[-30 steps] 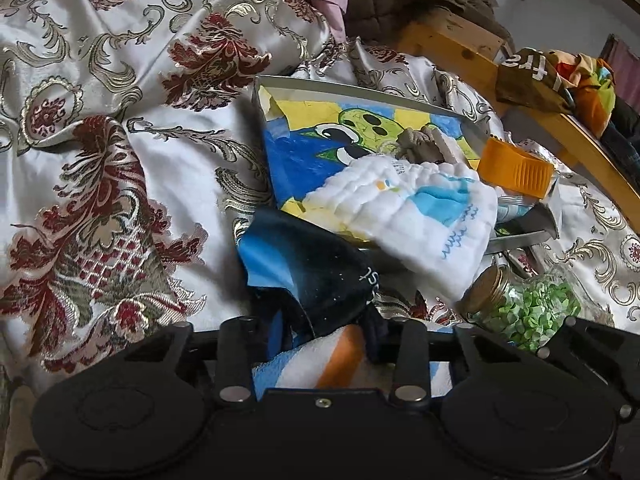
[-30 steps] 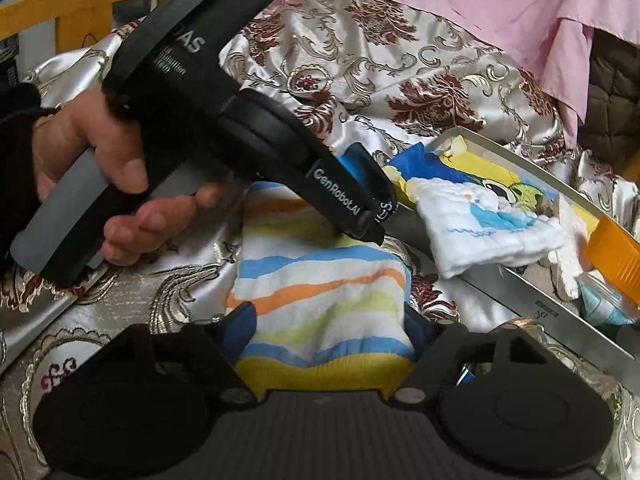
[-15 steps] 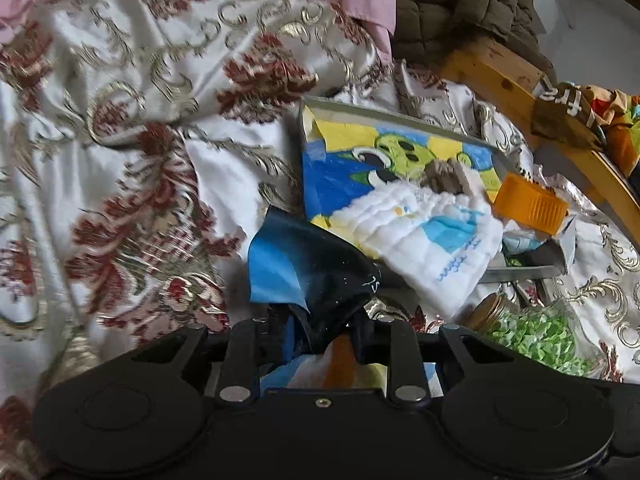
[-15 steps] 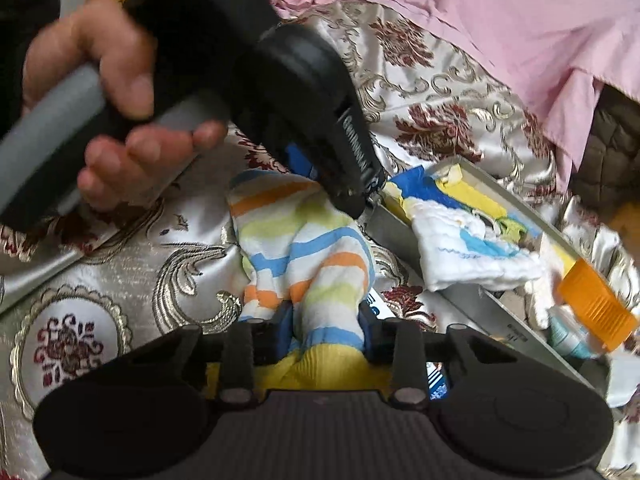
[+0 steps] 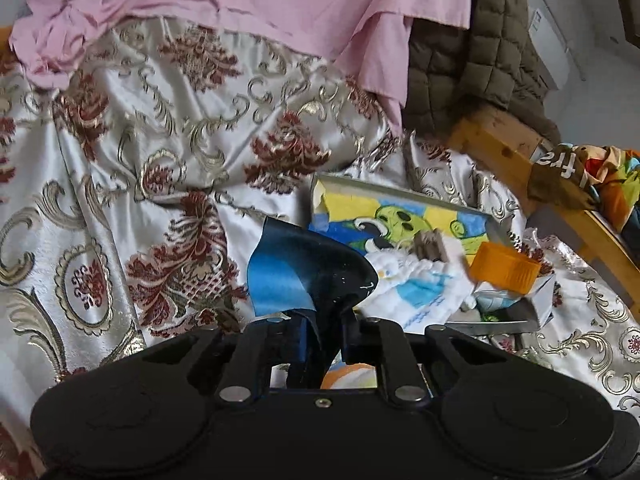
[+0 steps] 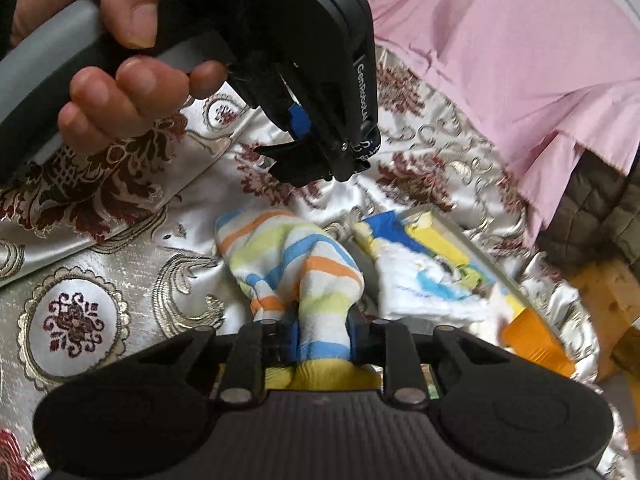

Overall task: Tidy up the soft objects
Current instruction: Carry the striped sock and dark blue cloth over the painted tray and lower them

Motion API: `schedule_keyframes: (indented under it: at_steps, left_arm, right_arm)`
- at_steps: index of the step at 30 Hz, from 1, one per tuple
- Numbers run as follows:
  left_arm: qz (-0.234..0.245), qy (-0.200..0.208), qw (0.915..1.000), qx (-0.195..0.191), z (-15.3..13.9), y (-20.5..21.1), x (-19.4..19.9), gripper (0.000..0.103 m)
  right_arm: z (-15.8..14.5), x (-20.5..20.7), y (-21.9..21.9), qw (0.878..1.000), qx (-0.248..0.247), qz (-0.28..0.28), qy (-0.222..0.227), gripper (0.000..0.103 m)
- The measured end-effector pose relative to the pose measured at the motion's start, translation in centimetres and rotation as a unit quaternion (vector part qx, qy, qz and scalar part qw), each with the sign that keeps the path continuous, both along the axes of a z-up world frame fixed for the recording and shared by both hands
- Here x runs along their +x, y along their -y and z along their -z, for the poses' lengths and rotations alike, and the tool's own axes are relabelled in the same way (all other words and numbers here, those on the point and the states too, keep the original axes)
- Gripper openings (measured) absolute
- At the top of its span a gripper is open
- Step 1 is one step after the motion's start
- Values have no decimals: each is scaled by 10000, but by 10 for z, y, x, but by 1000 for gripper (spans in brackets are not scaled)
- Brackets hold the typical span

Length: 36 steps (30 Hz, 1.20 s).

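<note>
My left gripper (image 5: 320, 344) is shut on a blue-and-black cloth (image 5: 308, 272) and holds it lifted above the bedspread. My right gripper (image 6: 322, 340) is shut on a striped sock (image 6: 304, 268) of white, orange, blue and yellow bands, bunched up between the fingers. The left gripper also shows in the right wrist view (image 6: 296, 160), raised above the sock. A white-and-blue folded cloth (image 5: 420, 288) lies in a grey tray (image 5: 404, 192) lined with a cartoon print; the cloth also shows in the right wrist view (image 6: 424, 292).
A floral satin bedspread (image 5: 160, 184) covers the surface. An orange cap (image 5: 504, 268) sits at the tray's right end. A pink sheet (image 5: 248, 4) and a brown quilted jacket (image 5: 472, 64) lie behind. A wooden frame (image 5: 496, 140) runs at the right.
Both grippers have closed and lifted. The left one has risen away with the blue-and-black cloth; the right one has squeezed the striped sock into a bunch and raised it.
</note>
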<state>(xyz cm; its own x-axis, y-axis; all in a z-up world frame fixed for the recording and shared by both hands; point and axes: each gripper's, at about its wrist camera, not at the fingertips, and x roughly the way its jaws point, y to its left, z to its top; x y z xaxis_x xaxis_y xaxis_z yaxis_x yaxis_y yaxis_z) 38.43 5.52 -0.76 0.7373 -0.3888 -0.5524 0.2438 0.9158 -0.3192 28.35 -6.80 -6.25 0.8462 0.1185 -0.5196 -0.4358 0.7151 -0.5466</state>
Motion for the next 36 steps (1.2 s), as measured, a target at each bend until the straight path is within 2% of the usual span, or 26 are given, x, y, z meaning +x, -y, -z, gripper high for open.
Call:
schedule_keyframes:
  at_steps: [3, 5, 10, 15, 19, 22, 24, 30, 36]
  left_arm:
    - [20, 186, 9998, 100, -11, 9, -9, 16]
    - [62, 324, 9993, 191, -19, 17, -11, 16]
    - [26, 421, 9991, 43, -34, 35, 3, 16]
    - [-31, 424, 9991, -24, -42, 60, 37, 16]
    - [-50, 414, 9991, 92, -41, 87, 65, 16]
    - [-44, 273, 9996, 61, -34, 105, 81, 16]
    - [10, 201, 9997, 169, -26, 118, 88, 16]
    - [87, -167, 9978, 631, 5, 153, 101, 16]
    - [114, -431, 9963, 740, 21, 166, 104, 18]
  right_arm:
    - [-5, 0, 8, 9996, -72, 30, 287, 23]
    - [-10, 7, 17, 9993, 46, 42, 379, 23]
    - [-33, 42, 54, 9944, 831, 344, 562, 23]
    - [-64, 90, 108, 9718, 1992, 1060, 683, 23]
    - [-70, 122, 149, 9512, 2521, 1666, 620, 24]
    - [-65, 133, 169, 9419, 2674, 1967, 519, 26]
    - [-61, 137, 176, 9386, 2754, 2038, 412, 29]
    - [-52, 139, 182, 9368, 2799, 2076, 326, 35]
    - [-51, 137, 187, 9321, 2901, 2148, 292, 41]
